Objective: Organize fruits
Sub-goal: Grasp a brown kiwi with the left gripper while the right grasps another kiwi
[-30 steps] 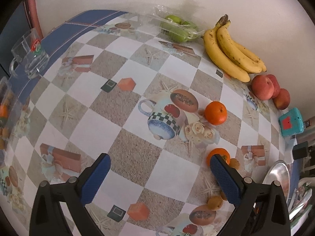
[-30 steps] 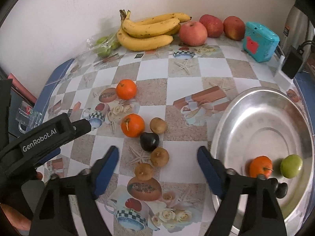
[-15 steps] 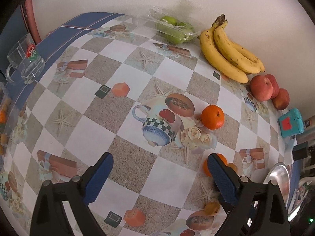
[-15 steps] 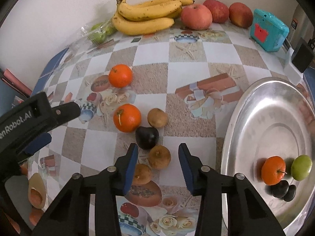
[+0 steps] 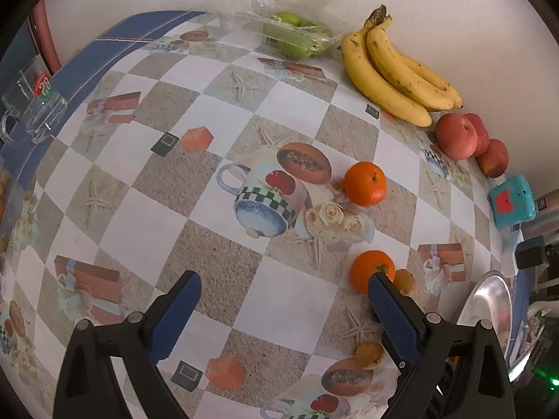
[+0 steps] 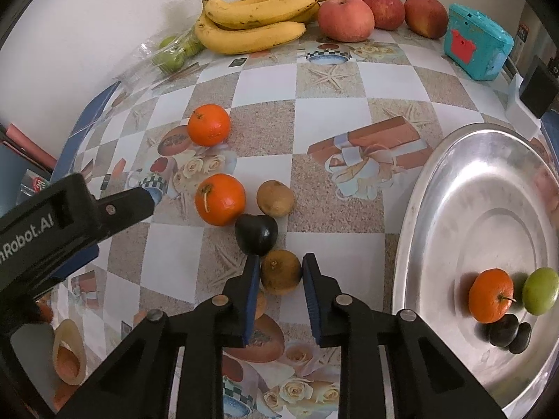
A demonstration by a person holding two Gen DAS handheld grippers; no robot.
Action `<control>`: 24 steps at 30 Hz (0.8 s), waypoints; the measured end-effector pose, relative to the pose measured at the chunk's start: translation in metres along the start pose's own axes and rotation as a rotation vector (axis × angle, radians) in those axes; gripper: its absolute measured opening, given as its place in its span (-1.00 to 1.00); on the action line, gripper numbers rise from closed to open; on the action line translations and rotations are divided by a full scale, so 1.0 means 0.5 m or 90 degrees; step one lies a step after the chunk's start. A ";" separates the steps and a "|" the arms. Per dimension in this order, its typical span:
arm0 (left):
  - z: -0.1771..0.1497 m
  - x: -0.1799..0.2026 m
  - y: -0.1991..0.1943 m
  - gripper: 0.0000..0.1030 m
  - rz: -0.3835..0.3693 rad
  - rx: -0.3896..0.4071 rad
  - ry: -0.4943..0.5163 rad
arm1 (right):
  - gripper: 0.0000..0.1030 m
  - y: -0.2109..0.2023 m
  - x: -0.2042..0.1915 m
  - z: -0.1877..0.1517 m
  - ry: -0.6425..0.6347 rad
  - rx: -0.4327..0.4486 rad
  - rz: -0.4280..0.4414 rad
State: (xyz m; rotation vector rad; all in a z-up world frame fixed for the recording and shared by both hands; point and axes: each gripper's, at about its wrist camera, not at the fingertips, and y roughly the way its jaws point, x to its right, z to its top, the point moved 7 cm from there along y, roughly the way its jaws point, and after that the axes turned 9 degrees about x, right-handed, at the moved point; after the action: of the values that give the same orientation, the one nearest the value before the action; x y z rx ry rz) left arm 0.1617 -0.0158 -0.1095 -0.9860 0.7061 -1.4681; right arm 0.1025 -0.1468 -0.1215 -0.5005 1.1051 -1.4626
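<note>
Pinching a small brown fruit (image 6: 281, 271) between its blue pads, the right gripper (image 6: 281, 281) points steeply down at the patterned tablecloth (image 6: 349, 80), its jaws drawn in against the fruit's two sides. Touching that brown fruit on its far side sits a dark plum (image 6: 256, 234), and just beyond the plum lie a second brown fruit (image 6: 275, 198) and an orange (image 6: 220, 199), side by side. A second orange (image 6: 209, 125) rests farther from the brown fruit, toward the wall. To the right of the brown fruit, well apart, stands a silver plate (image 6: 489, 216) holding an orange fruit (image 6: 491, 295), a green fruit (image 6: 540, 290) and two small dark fruits (image 6: 510, 333). Along the wall, far beyond the brown fruit, are a bunch of bananas (image 6: 258, 17), three red apples (image 6: 346, 18), a bag of green fruit (image 6: 173, 52) and a teal box (image 6: 477, 46). The left gripper (image 5: 283, 310) hovers to the left of the brown fruit with its jaws spread wide and nothing between them; a glass mug (image 5: 33, 104) stands at the cloth's far left edge in its view.
</note>
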 end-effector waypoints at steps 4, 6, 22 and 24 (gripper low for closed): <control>-0.009 0.012 -0.003 0.89 -0.017 -0.011 0.002 | -0.50 -0.020 -0.002 0.006 0.005 0.010 0.007; -0.012 0.019 -0.004 0.89 -0.027 -0.017 0.000 | -0.50 -0.031 -0.001 0.008 0.011 0.014 0.008; -0.072 0.079 -0.006 0.46 -0.084 -0.066 0.027 | -0.50 -0.147 0.076 0.014 0.070 0.067 -0.048; -0.080 0.089 -0.005 0.42 -0.085 -0.070 0.042 | -0.50 -0.153 0.081 0.012 0.076 0.068 -0.047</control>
State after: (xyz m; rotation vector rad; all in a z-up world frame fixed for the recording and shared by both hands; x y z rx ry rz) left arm 0.1267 -0.0634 -0.1177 -1.0910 0.7882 -1.5974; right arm 0.0578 -0.1963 -0.0657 -0.3860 1.1038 -1.6240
